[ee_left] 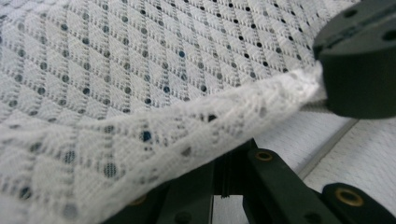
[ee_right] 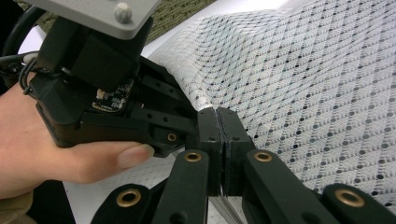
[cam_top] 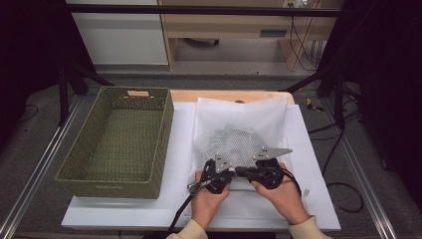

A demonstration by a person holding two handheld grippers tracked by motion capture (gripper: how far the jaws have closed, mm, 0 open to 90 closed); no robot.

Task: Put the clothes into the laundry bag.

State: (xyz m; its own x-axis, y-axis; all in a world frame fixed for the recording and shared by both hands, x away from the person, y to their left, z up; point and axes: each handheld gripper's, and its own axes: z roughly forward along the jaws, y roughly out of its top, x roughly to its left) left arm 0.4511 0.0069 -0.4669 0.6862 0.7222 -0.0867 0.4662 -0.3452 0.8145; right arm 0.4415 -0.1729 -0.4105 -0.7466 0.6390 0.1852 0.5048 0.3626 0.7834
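Note:
A white mesh fabric (cam_top: 234,139) lies bunched on a white cloth (cam_top: 249,109) in the middle of the table. Both grippers meet at its near edge, tip to tip. My left gripper (cam_top: 232,172) is shut, and the mesh (ee_left: 140,70) drapes over its jaws (ee_left: 224,177), hiding their tips. My right gripper (cam_top: 245,172) (ee_right: 219,116) is shut on the rolled edge of the mesh (ee_right: 303,93). One of its fingers (ee_left: 359,70) pinches that edge in the left gripper view. The hand around the left gripper's body (ee_right: 93,56) is seen in the right gripper view.
A green woven basket (cam_top: 166,134) stands to the left of the cloth, with nothing inside it. The white table top (cam_top: 308,194) ends close to the hands at the front. Black frame legs and cables lie on the floor to the right.

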